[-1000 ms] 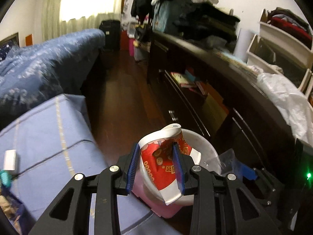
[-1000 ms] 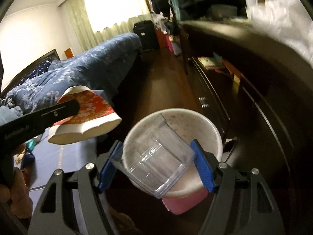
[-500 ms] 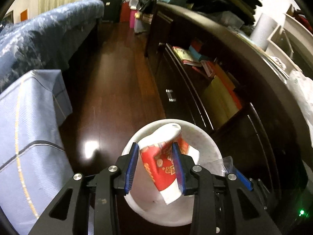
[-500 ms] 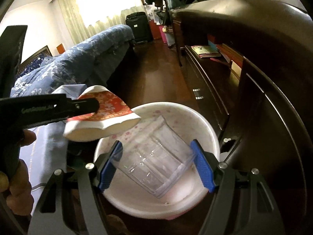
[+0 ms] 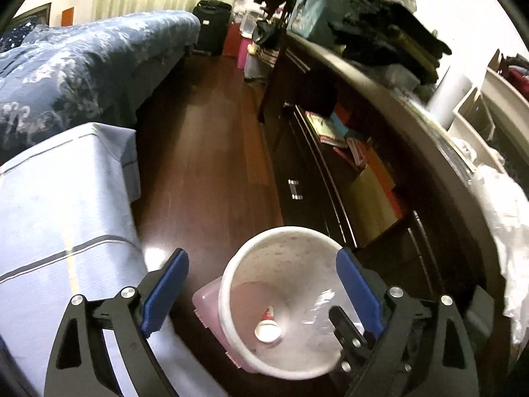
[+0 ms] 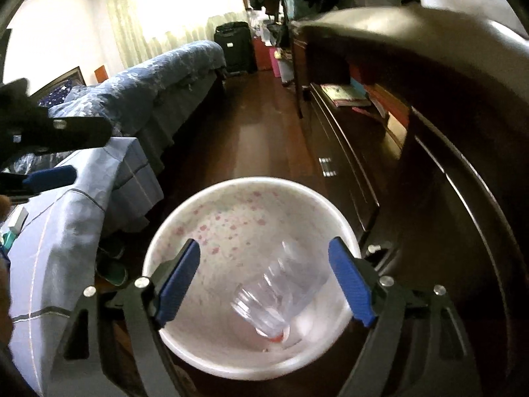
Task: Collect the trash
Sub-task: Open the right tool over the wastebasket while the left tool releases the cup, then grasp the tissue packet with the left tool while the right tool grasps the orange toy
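A white waste bin (image 5: 228, 301) with pink speckles stands on the dark wood floor beside the cabinet; it also shows in the right wrist view (image 6: 165, 241). The red and white paper cup (image 5: 267, 329) lies at the bin's bottom. The clear plastic cup (image 6: 277, 297) is blurred inside the bin. My left gripper (image 5: 263, 292) is open and empty above the bin. My right gripper (image 6: 264, 281) is open and empty above the bin. The left gripper's fingers (image 6: 49, 175) show at the left edge of the right wrist view.
A pale blue covered bench (image 5: 59, 218) stands left of the bin, with a blue bed (image 5: 82, 66) behind it. A dark cabinet (image 5: 363, 172) with books runs along the right. A white plastic bag (image 5: 506, 231) lies on its top. A suitcase (image 5: 211, 26) stands far back.
Both grippers have opened over the bin. The paper cup has left my left gripper and the clear cup has left my right gripper; both are now inside the bin.
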Motion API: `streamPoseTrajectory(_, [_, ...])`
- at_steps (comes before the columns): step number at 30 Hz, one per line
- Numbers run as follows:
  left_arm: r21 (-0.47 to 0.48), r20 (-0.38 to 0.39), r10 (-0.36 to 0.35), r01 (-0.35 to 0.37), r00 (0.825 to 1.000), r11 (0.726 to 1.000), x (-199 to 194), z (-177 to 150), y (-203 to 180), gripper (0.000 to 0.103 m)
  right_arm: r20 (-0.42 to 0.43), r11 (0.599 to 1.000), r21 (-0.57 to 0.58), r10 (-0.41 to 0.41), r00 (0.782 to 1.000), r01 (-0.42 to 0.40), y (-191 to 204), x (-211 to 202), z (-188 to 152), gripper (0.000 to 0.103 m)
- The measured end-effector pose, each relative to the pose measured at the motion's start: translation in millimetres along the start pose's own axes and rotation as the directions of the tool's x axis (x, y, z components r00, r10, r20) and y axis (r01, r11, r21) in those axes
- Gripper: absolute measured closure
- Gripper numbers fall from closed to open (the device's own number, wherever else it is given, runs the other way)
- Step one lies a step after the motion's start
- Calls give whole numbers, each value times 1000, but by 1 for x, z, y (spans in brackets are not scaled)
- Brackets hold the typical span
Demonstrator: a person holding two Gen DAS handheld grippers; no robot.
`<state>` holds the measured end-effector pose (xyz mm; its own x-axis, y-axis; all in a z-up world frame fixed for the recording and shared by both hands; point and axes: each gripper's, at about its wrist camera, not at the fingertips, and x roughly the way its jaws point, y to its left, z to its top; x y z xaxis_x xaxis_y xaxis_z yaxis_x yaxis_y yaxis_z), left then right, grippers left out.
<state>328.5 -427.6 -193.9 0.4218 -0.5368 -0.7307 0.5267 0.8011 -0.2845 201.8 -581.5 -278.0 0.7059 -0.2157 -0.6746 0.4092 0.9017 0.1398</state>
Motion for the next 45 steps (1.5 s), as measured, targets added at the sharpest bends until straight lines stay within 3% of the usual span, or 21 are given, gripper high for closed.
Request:
streamPoseTrajectory(4, [-7,39,-3,4,999,1000,-31,-5,9,11,21,1000,-20,0,1000,0,11,-12,5,18])
streamPoseTrajectory(10, [2,128,75,-76,989,997,-87,-19,29,6,95,995,-103,2,995,8,46,-61,7,10])
streamPoseTrajectory(18, [-101,174,229,-213,958,972,-160,-53,105,4,94,960,-222,194,976,-169,123,-120,-5,7])
streamPoseTrajectory(23, [-202,137,361,-330,923,922,-178,-53,170,4,67,923,-291,281,957,-251,174,-137,-15,7])
streamPoseTrajectory(26, [-275,114,402,-360,908,892,-183,-50,204,4,51,904,-320,314,948,-282,199,-145,-19,7])
streamPoseTrajectory(30, [-351,90,512,-454,854,819,-197,-62,254,4,15,878,-359,346,938,-318,225,-145,-23,7])
streamPoseTrajectory(32, [-372,57,571,-514,819,773,-200,-66,280,4,-2,866,-377,355,935,-329,238,-143,-24,7])
streamPoseTrajectory(34, [-384,14,588,-539,808,750,-196,-70,301,4,-15,856,-386,366,930,-343,250,-142,-25,7])
streamPoseTrajectory(35, [-392,0,588,-541,809,744,-195,-73,312,5,-23,851,-389,374,927,-353,257,-141,-26,7])
streamPoseTrajectory(36, [-393,-12,585,-542,811,743,-191,-75,321,15,-31,846,-390,384,923,-365,263,-140,-27,7])
streamPoseTrajectory(40, [-364,-79,569,-555,819,748,-174,-81,347,37,-55,828,-401,404,913,-391,283,-138,-31,7])
streamPoseTrajectory(42, [-362,-72,572,-555,817,749,-174,-86,349,59,-68,819,-412,409,910,-399,293,-139,-34,7])
streamPoseTrajectory(43, [-363,-73,571,-555,818,749,-176,-87,350,60,-73,815,-417,410,909,-401,297,-139,-35,7])
streamPoseTrajectory(45, [-374,-48,545,-521,837,767,-185,-90,349,60,-86,806,-431,412,907,-406,305,-141,-39,7])
